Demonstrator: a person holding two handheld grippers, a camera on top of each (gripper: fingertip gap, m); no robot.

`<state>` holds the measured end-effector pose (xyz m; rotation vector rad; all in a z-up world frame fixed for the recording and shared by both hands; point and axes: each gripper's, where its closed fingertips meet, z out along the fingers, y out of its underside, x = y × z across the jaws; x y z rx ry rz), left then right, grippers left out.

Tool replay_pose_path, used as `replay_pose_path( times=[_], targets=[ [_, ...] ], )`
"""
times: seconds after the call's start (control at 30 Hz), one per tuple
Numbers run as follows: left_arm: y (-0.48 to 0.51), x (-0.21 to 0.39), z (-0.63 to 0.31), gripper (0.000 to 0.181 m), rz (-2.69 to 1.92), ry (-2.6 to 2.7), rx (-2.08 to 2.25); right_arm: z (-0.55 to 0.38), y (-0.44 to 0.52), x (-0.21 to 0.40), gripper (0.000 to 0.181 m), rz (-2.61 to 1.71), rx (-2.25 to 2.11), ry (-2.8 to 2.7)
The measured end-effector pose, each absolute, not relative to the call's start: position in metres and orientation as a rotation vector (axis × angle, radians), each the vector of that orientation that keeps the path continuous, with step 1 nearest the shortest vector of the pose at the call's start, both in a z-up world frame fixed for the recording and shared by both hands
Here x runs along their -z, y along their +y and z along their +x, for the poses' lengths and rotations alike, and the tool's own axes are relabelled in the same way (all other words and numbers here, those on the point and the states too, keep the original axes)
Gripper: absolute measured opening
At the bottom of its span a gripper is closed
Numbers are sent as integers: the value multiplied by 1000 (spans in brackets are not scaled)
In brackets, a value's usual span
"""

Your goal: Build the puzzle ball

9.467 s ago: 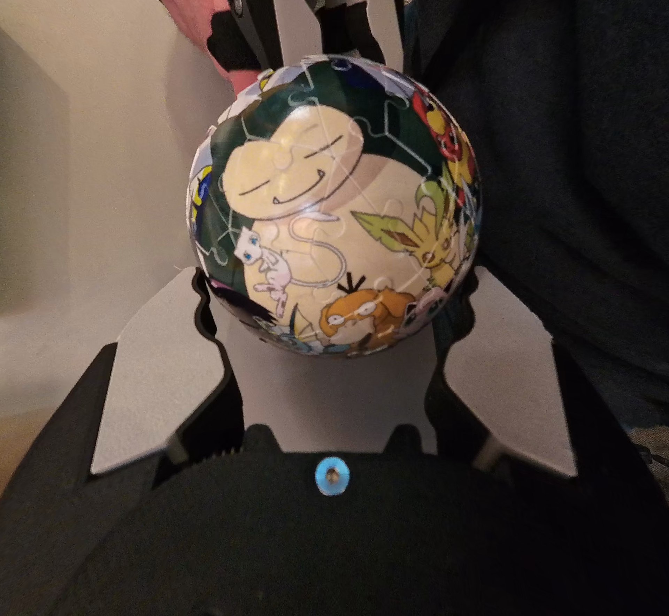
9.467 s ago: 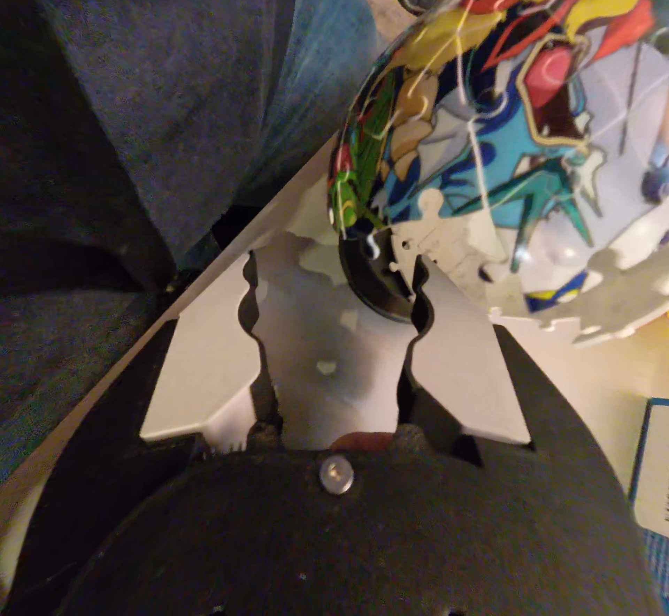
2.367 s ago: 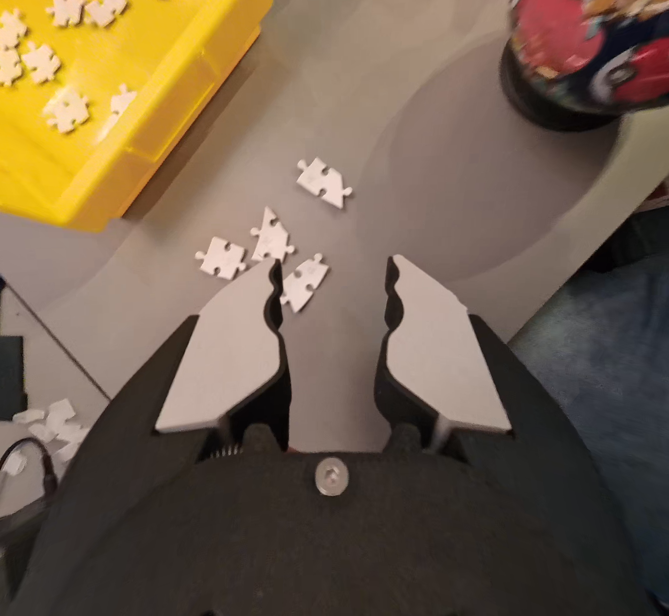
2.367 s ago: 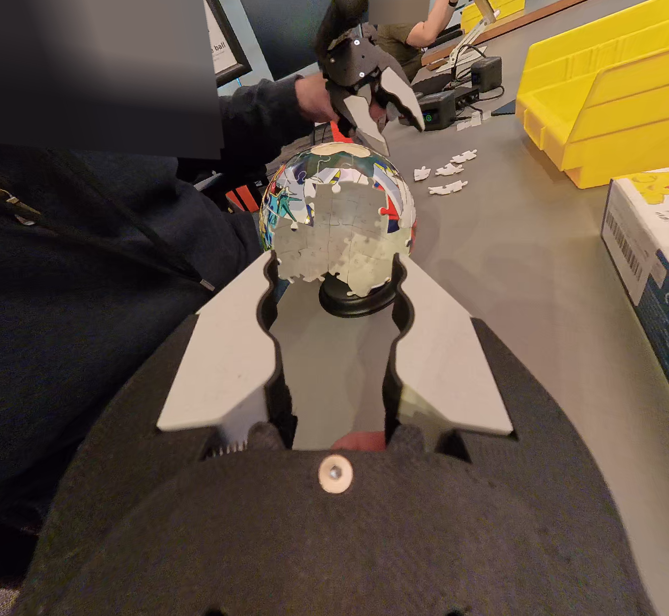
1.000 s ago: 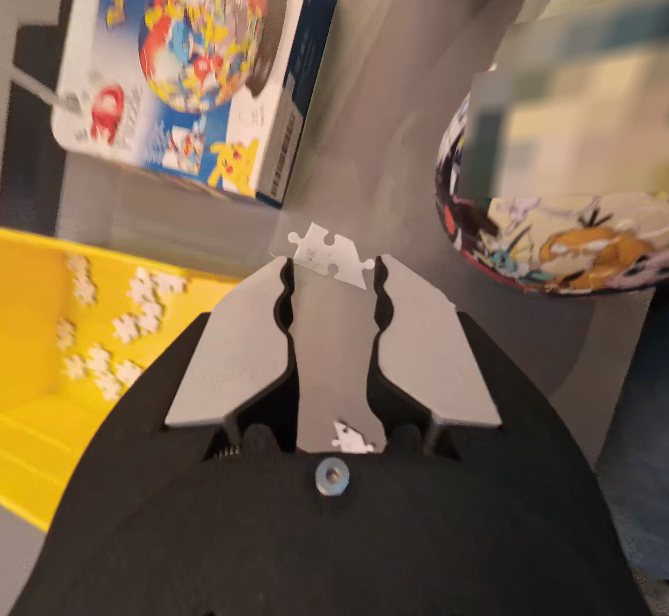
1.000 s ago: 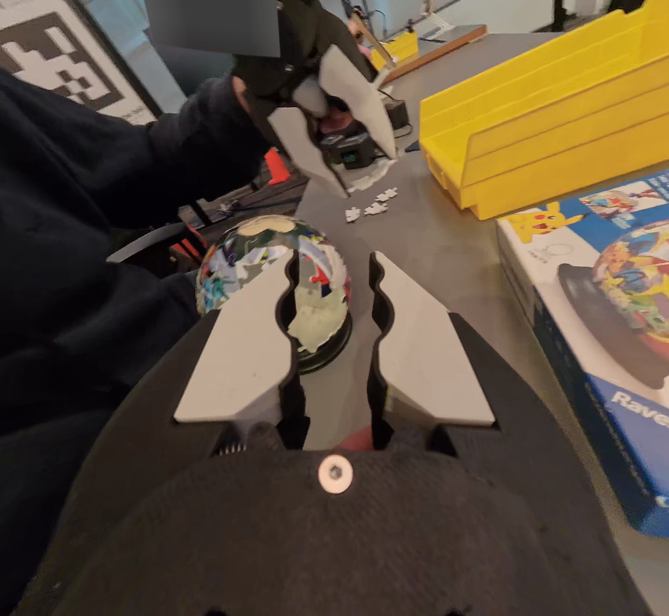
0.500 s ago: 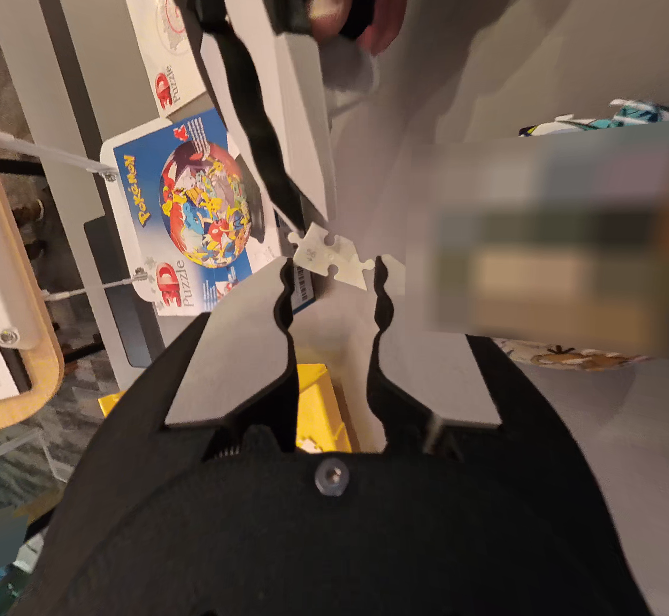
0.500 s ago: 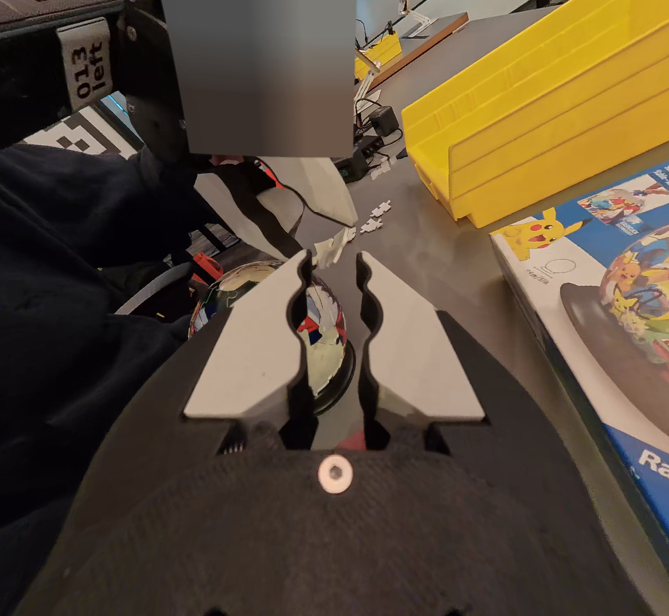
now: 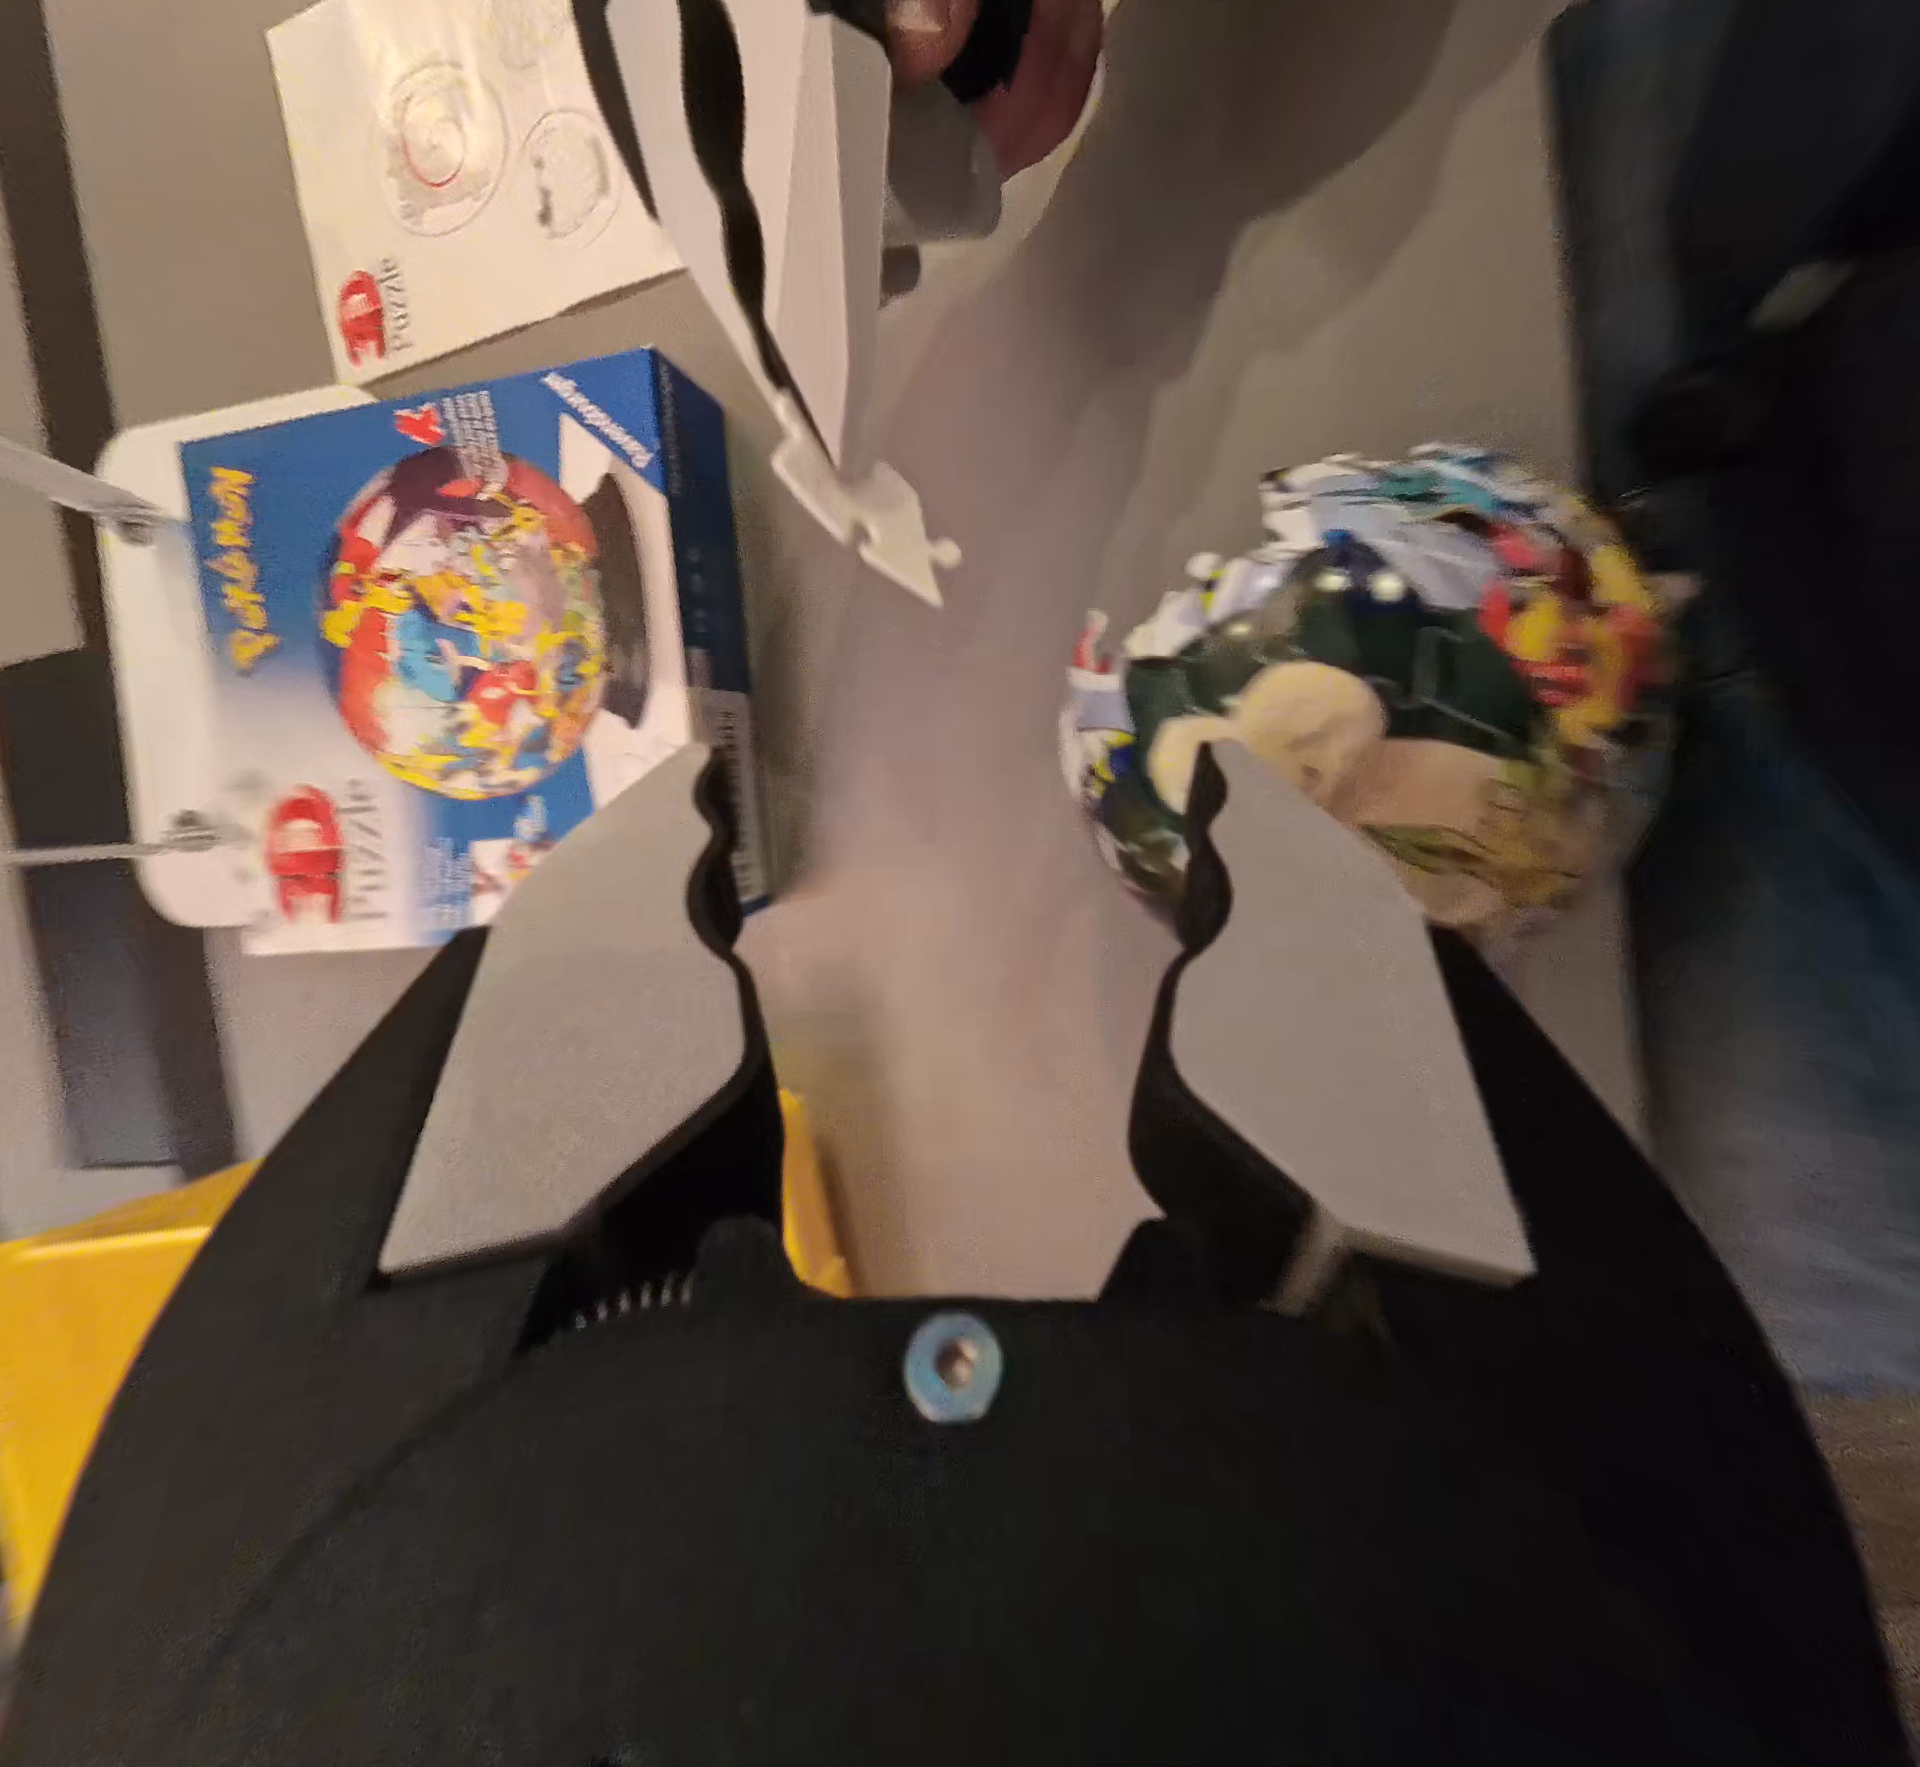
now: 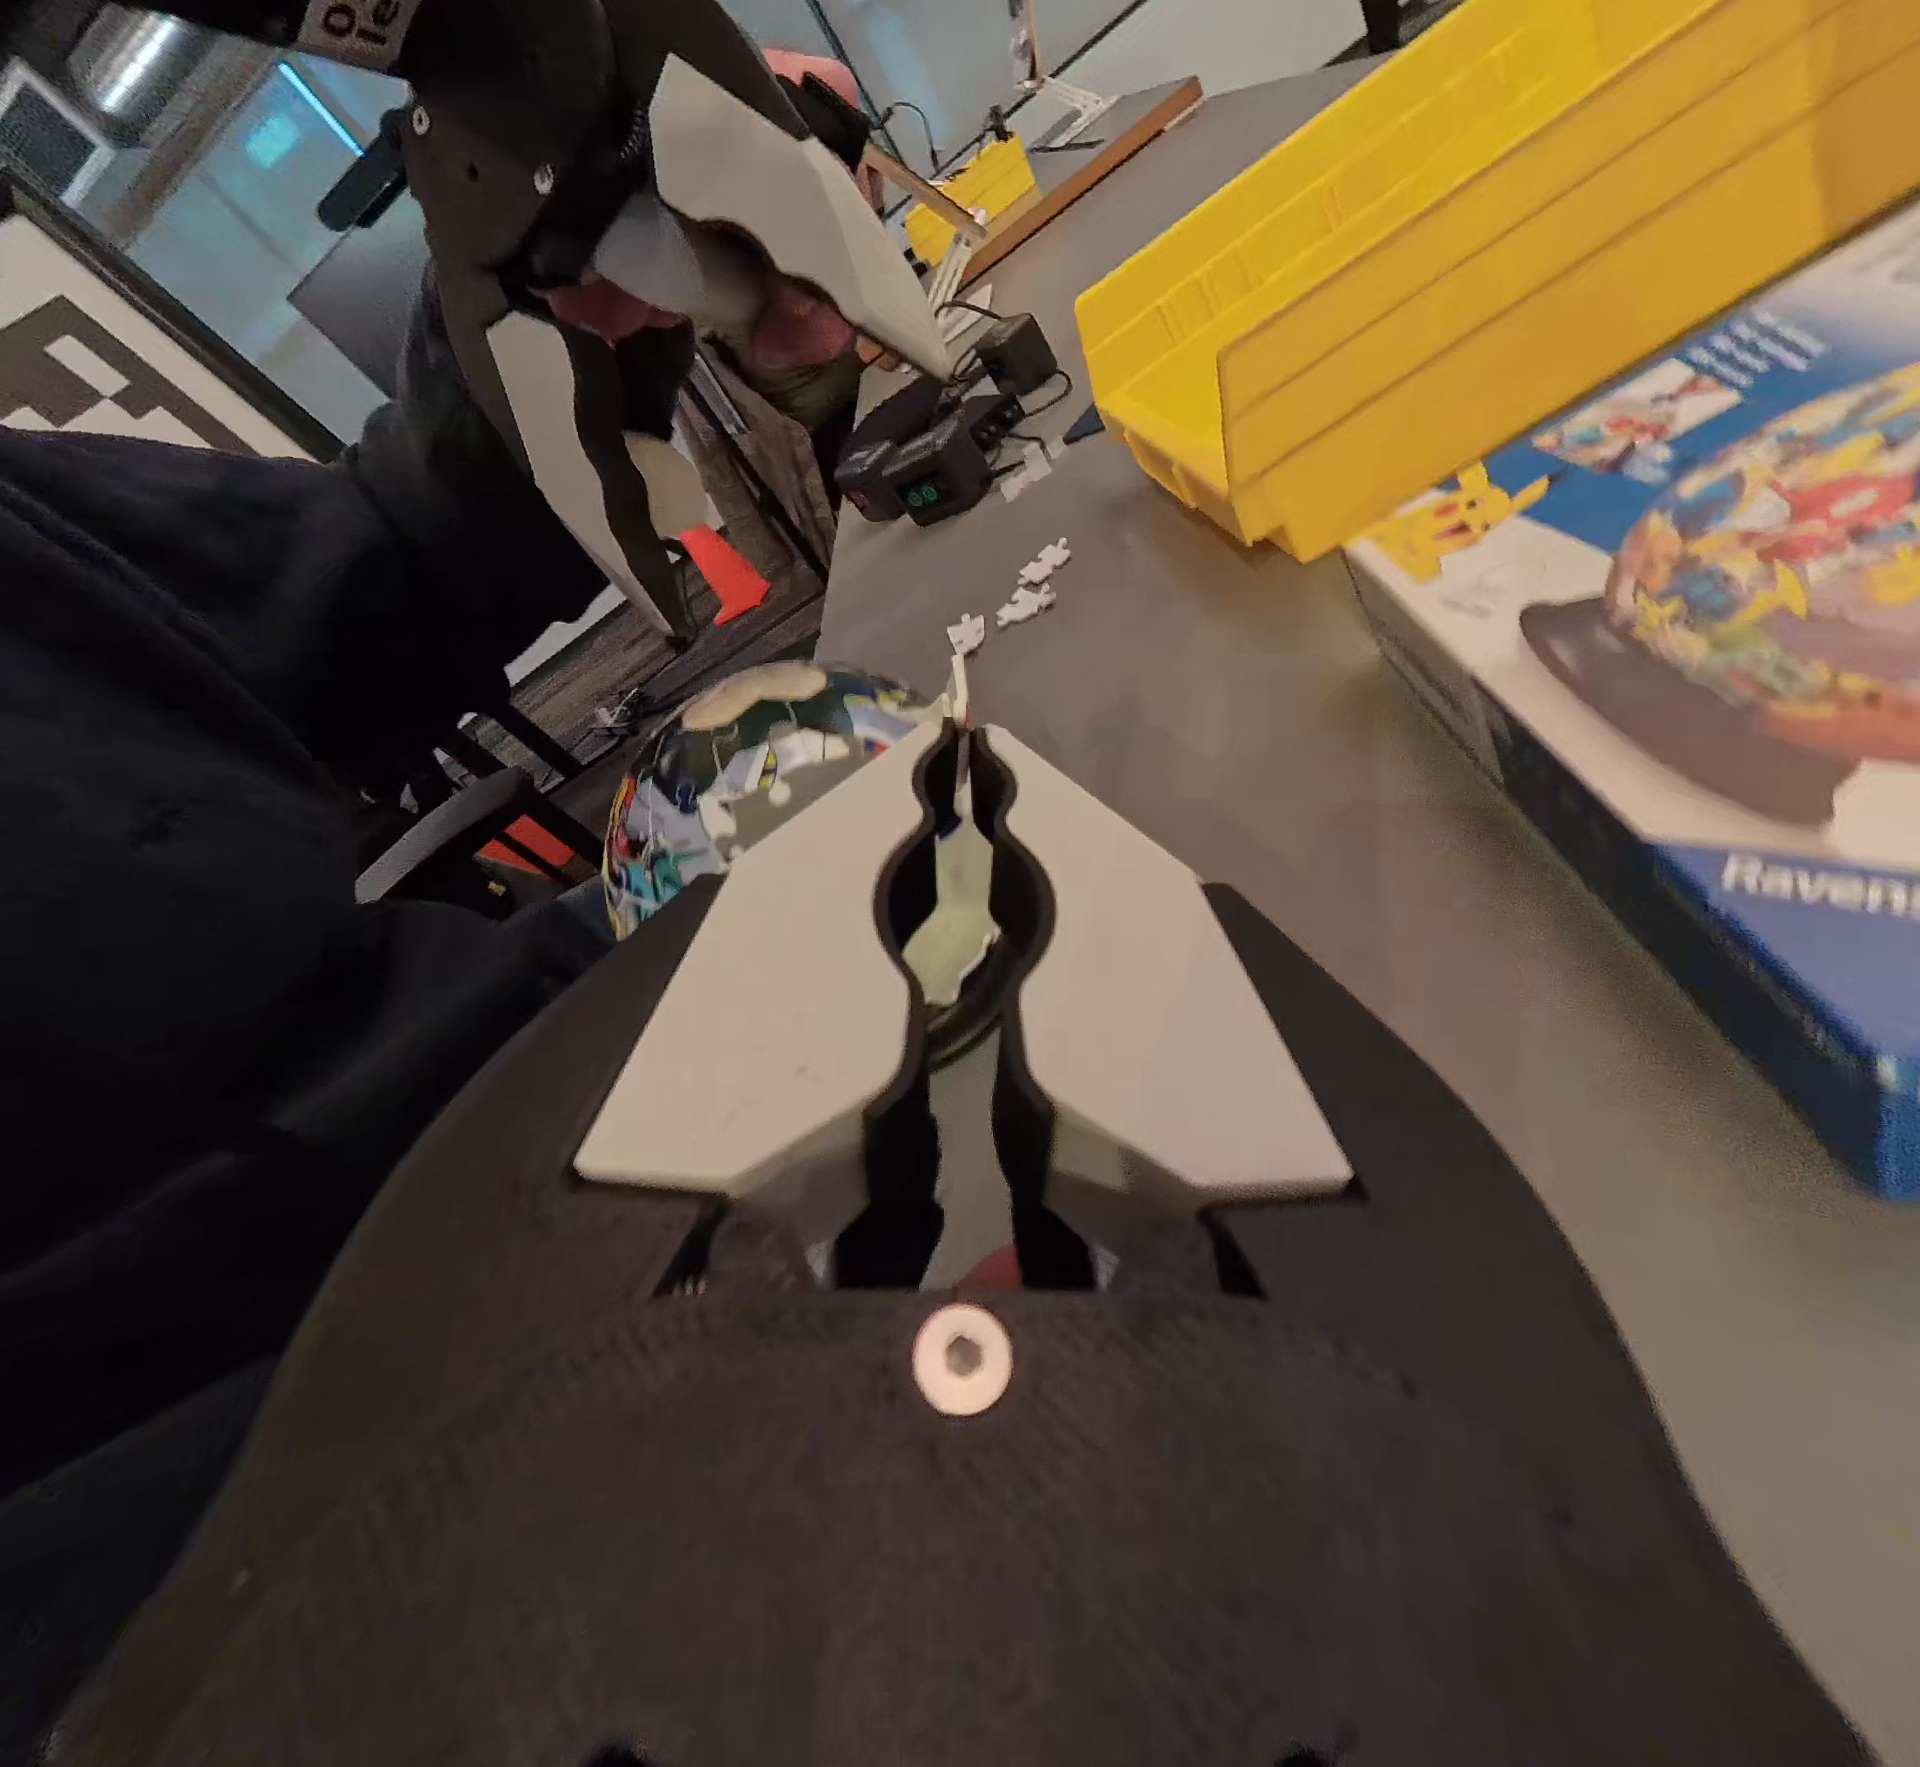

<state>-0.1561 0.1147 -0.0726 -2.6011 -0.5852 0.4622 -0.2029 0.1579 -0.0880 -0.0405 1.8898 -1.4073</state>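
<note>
Your right hand-held gripper [image 10: 961, 741] is pinched nearly closed on a white piece [image 9: 868, 507], gripping it right at the tips, so the piece sticks out past them edge-on in the right wrist view. From the left wrist view you can see that same piece hanging off the tips of the right one, up above and ahead of your left hand-held gripper [image 9: 951, 787], whose jaws are spread wide with nothing between them.

The ball [image 9: 1361, 689] sits on the desk [image 10: 1299, 782] just ahead and to the right of the left fingers, partly behind the right fingertip. From the right side it's directly below and behind the tips, with its black stand [image 10: 961, 1016] peeking through the gap.

Box [image 9: 436, 647] is ahead-left of the left hand-held gripper, with a white sheet [image 9: 457, 128] beyond it. The yellow bin [image 10: 1507, 200] sits ahead-right of your right one, and a few loose pieces [image 10: 1023, 590] lie on the desk beyond the ball.
</note>
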Motion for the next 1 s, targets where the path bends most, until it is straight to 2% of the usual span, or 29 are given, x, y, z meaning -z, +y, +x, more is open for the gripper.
replay_pose_path(
  times=[0.17, 0.4, 0.6, 1.0],
  targets=[
    [105, 81, -113, 117, -2474, -723, -303, -184, 184, 123, 0, 71, 1285, 1939],
    [128, 139, -76, 143, -2358, -790, -141, -140, 196, 161, 0, 88, 1106, 2030],
    [144, 164, -72, 145, -2259, -785, -95, -127, 196, 172, 0, 39, 1021, 2098],
    [155, 170, -84, 139, -2017, -879, -152, -123, 191, 174, 0, 45, 984, 2079]
  ],
)
